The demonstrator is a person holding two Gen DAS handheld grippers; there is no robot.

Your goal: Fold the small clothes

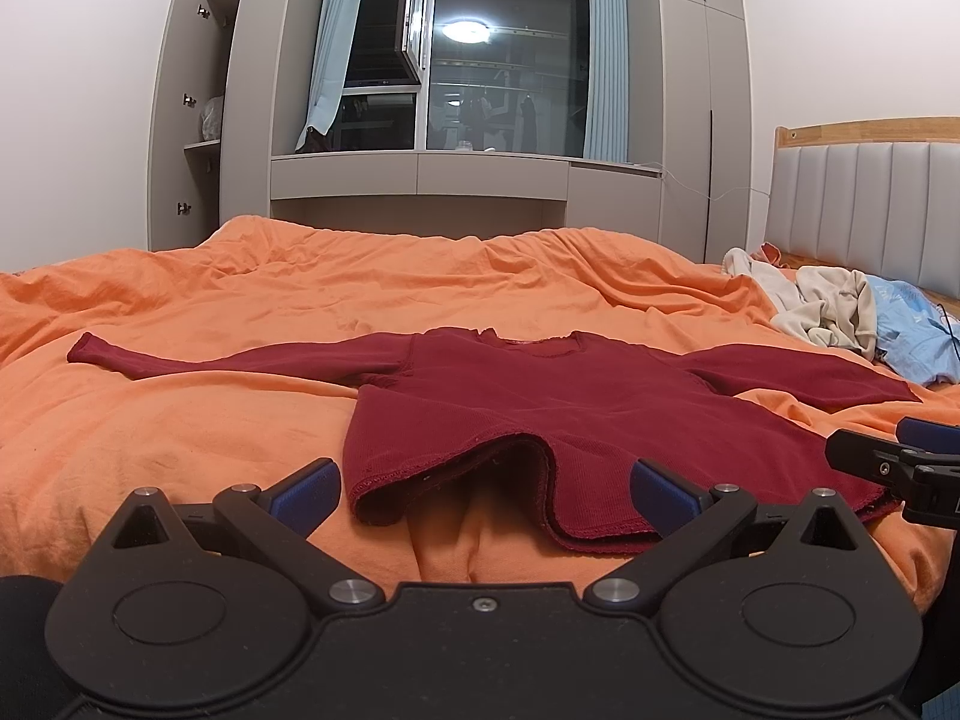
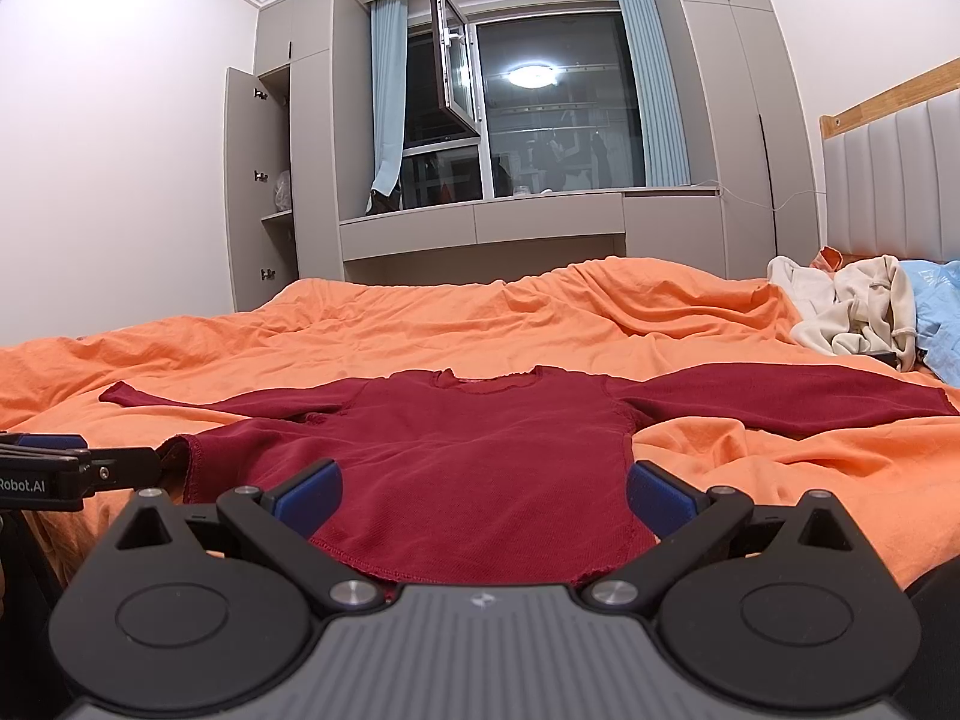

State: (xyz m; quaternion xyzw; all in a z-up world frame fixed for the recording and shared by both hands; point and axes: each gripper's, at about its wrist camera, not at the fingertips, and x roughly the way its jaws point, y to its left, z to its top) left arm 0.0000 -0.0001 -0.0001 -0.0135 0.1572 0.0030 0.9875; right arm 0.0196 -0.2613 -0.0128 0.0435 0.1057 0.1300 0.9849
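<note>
Red shirt [image 2: 480, 450] flat on orange bed [image 2: 420, 330]; left gripper [image 1: 486, 489] and right gripper [image 2: 483, 489] spread wide, empty.

Shirt [image 1: 540, 396] flat on duvet [image 1: 240, 300] (sleeves spread); clothes pile [image 1: 828, 306] right, behind.

Right gripper [image 2: 483, 495] hangs low over the hem, blue pads spread wide, nothing between them. The dark red long-sleeved top [image 2: 480, 456] lies flat on the orange duvet [image 2: 420, 330], sleeves out. Left gripper [image 2: 90, 468] pokes in beside the hem's left corner.
</note>
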